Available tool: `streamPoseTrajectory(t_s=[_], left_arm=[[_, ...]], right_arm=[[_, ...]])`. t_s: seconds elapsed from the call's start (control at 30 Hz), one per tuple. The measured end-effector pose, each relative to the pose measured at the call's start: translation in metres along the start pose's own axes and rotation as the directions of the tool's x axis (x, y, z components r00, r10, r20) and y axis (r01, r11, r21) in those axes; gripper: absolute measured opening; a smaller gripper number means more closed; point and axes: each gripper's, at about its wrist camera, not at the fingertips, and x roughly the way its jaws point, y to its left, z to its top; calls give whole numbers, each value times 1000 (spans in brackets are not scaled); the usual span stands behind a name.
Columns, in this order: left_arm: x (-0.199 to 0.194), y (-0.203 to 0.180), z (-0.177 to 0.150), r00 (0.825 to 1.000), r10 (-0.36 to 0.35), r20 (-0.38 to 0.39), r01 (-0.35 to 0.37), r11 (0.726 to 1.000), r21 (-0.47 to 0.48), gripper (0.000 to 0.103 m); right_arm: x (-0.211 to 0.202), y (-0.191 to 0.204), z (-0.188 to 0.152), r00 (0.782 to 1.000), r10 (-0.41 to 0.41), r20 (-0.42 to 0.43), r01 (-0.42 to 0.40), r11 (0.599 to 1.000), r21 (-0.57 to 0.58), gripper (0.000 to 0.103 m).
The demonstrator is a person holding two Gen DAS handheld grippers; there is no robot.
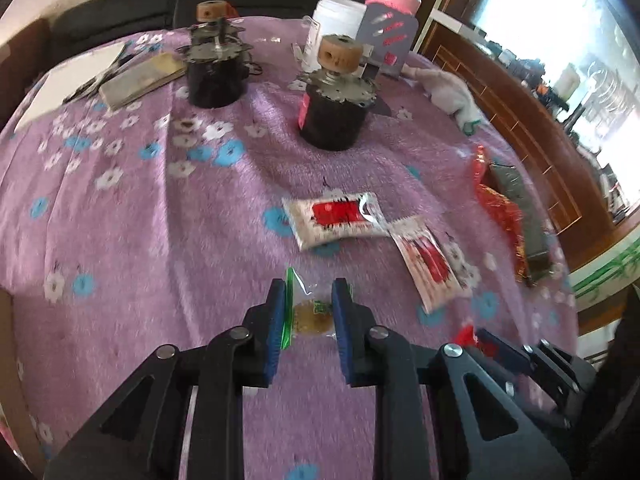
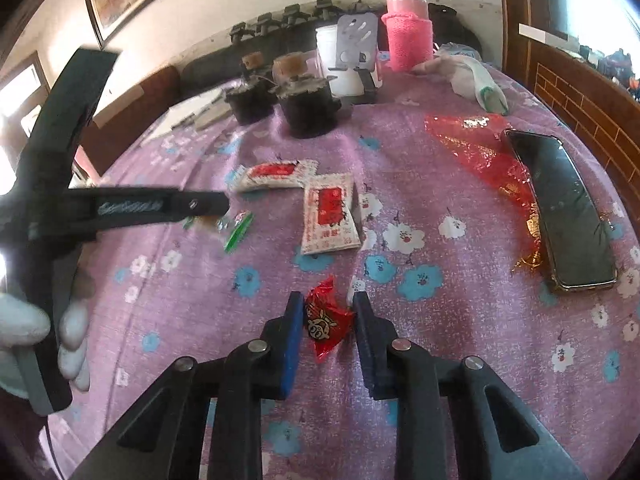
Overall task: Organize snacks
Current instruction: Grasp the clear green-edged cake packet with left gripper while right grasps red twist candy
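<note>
1. The left gripper [image 1: 308, 312] is closed on a small candy [image 1: 314, 317] in a clear wrapper with green edges; both blue pads press the wrapper's sides, and the yellowish sweet sits between them, low over the purple flowered cloth [image 1: 160, 220].
2. The right gripper [image 2: 327, 320] is closed on a red candy [image 2: 326, 320] with a cartoon pig printed on it; its blue pads touch the crinkled wrapper on both sides, just over the cloth.
3. In the right wrist view the left gripper reaches in from the left side, held by a gloved hand [image 2: 48, 332], its tip at the green-edged candy.
4. Just beyond the left gripper lie two white snack packets with red labels: one [image 1: 334, 218] lies crosswise, the other [image 1: 430, 262] lies to its right, angled towards the camera. Their corners are touching or nearly so.
5. Farther right lies a red foil wrapper [image 2: 480, 152], flat on the cloth, and a dark phone [image 2: 560, 208] in a clear case rests partly on its edge.
6. At the back of the table stand two black cylinders with metal tops and wooden knobs, one nearer [image 1: 334, 116] and one farther left [image 1: 216, 76].
7. Behind them are a white jar [image 1: 338, 16], a flask in a pink knitted sleeve [image 2: 408, 36] and a crumpled white bag [image 2: 468, 76].
8. A book [image 1: 140, 78] lies at the far left.
</note>
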Motion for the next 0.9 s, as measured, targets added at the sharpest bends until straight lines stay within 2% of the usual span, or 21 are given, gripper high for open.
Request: streamPoseTrajectory(t_s=[0.1, 0.2, 0.4, 0.5, 0.6, 0.7, 0.83, 0.9], left_arm=[[-8, 5, -10, 1000, -9, -10, 9, 1000, -8, 20], [-11, 10, -13, 998, -57, -12, 57, 998, -28, 21], [-19, 24, -16, 994, -107, 7, 107, 988, -115, 22], [-16, 24, -14, 997, -75, 17, 76, 992, -99, 22], [-10, 16, -12, 998, -51, 28, 52, 998, -37, 25], [-2, 5, -12, 1000, -3, 30, 2, 999, 36, 53], [5, -8, -21, 999, 35, 24, -38, 992, 121, 54], [9, -13, -27, 996, 90, 26, -93, 982, 163, 54]], right_arm=[[0, -1, 0, 1000, 6, 2, -6, 1000, 16, 23], [1, -1, -1, 1000, 0, -6, 1, 1000, 22, 23], [0, 2, -2, 1000, 9, -5, -9, 1000, 10, 23], [3, 3, -2, 999, 32, -23, -32, 999, 6, 27], [4, 7, -2, 999, 27, -29, -27, 1000, -11, 32], [5, 11, -3, 999, 15, -36, -17, 999, -35, 38], [6, 15, -4, 999, 1, -38, -3, 998, -60, 41], [6, 17, -5, 999, -9, -39, 6, 997, -73, 41]])
